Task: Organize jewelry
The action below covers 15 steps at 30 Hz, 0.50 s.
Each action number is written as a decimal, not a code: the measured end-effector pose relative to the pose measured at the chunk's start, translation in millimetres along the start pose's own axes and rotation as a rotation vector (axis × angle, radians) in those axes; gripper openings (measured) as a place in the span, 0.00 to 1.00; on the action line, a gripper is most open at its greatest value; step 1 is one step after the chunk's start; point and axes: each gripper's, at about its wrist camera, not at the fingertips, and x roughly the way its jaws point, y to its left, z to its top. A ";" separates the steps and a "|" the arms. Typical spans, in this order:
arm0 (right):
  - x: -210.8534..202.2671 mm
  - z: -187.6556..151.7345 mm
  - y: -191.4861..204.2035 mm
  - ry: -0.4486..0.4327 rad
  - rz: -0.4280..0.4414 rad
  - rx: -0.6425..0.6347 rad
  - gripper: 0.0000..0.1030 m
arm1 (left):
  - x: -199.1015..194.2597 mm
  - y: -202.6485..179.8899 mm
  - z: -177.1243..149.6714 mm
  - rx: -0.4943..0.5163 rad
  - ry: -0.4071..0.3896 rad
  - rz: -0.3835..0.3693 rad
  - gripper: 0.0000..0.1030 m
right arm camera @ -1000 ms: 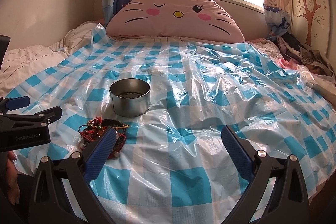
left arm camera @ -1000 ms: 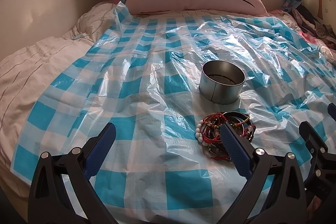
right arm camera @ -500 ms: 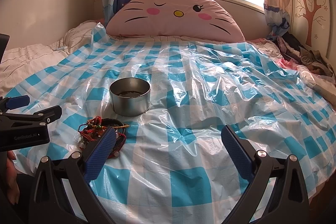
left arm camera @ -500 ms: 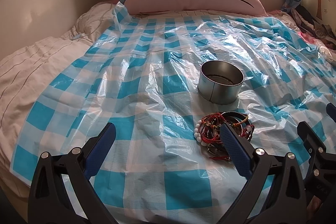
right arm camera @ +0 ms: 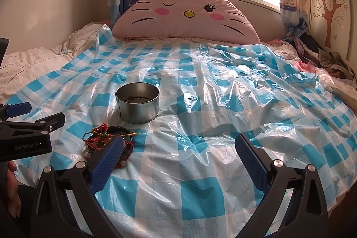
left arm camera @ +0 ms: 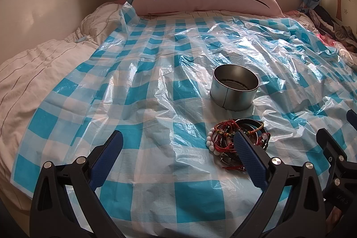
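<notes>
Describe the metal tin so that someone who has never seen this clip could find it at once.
Start at the pink cat-face pillow at the head of the bed, then come down the blue-and-white checked plastic sheet. The metal tin stands upright near its middle, just beyond the tangled pile of bracelets. It is the only shiny, round, open-topped container there.

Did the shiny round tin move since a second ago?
No. The tin sits on the same spot of the checked plastic sheet, just beyond the bracelet pile; only the camera views drifted slightly.
</notes>
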 end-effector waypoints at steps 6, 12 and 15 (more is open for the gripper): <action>1.9 -0.2 -2.3 0.004 0.018 0.014 0.93 | -0.1 -0.7 0.2 0.000 -0.001 -0.002 0.93; 7.8 3.4 -6.3 0.023 0.056 0.040 0.93 | 1.4 0.2 2.4 -0.005 -0.002 -0.014 0.93; 9.8 4.7 -8.0 0.029 0.078 0.051 0.93 | 3.1 -0.9 3.8 -0.004 0.004 -0.020 0.93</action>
